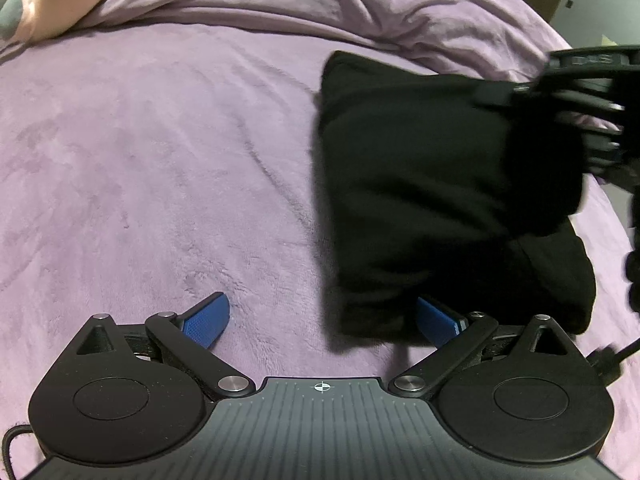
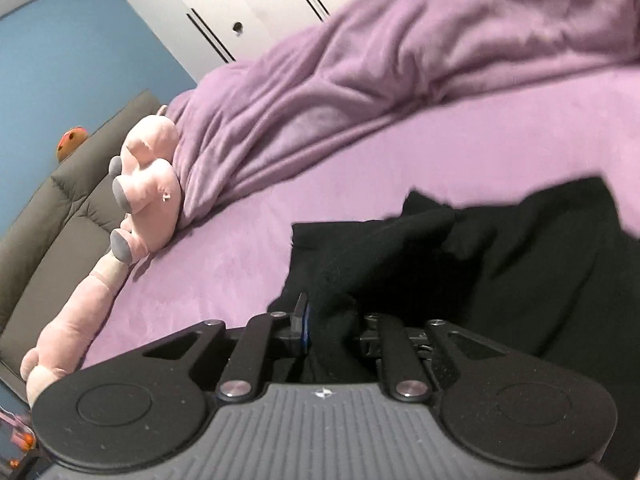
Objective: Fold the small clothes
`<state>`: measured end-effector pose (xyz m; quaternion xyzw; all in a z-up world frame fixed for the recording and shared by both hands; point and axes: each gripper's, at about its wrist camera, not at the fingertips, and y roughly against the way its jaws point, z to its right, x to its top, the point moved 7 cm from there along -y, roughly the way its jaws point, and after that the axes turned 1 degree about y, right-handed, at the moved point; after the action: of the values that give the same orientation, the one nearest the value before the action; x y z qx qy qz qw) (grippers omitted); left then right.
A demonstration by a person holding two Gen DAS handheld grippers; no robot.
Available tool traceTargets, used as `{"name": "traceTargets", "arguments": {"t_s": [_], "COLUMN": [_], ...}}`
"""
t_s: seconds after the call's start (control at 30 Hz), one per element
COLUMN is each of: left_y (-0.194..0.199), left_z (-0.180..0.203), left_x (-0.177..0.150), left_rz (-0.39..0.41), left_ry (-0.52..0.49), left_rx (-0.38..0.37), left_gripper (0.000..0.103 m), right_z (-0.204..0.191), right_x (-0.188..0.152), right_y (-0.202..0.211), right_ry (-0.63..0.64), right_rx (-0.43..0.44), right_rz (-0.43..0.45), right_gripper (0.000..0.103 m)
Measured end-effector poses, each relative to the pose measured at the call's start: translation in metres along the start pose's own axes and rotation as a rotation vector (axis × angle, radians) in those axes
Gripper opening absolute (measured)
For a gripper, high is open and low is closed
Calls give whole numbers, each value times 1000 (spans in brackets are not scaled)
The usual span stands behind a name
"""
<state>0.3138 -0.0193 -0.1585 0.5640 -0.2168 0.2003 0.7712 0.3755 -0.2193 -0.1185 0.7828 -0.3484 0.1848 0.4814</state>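
A black garment (image 1: 432,184) lies partly folded on the purple blanket (image 1: 160,160), on the right of the left wrist view. My left gripper (image 1: 320,320) is open, with blue pads (image 1: 206,324) wide apart; its right pad sits under the garment's near edge. My right gripper (image 2: 326,320) is shut on a bunched fold of the black garment (image 2: 500,248) and holds that part lifted over the rest. The right gripper also shows at the right edge of the left wrist view (image 1: 588,96), blurred.
A pink plush toy (image 2: 148,184) lies at the blanket's left edge, also in the left wrist view (image 1: 60,4). Rumpled purple bedding (image 2: 360,80) is heaped behind the garment. A grey sofa (image 2: 60,216) and blue wall are beyond.
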Motion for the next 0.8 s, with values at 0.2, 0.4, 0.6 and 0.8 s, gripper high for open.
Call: {"name": "traceTargets", "arguments": {"t_s": [0.2, 0.4, 0.6, 0.8], "left_y": [0, -1, -1, -2], "left_z": [2, 6, 3, 6], "left_x": [-2, -2, -3, -4], "left_rz": [2, 0, 2, 8], "left_ry": [-6, -19, -12, -20], "left_rx": [15, 32, 18, 41], "left_gripper": [101, 102, 102, 102], "right_z": [31, 89, 124, 120], "right_x": [16, -4, -42, -100], "right_y": [34, 40, 93, 126], "right_ry": [76, 89, -204, -516], "right_rx": [-106, -259, -264, -20], "right_rz": [68, 18, 117, 140], "right_gripper": [12, 15, 49, 55]}}
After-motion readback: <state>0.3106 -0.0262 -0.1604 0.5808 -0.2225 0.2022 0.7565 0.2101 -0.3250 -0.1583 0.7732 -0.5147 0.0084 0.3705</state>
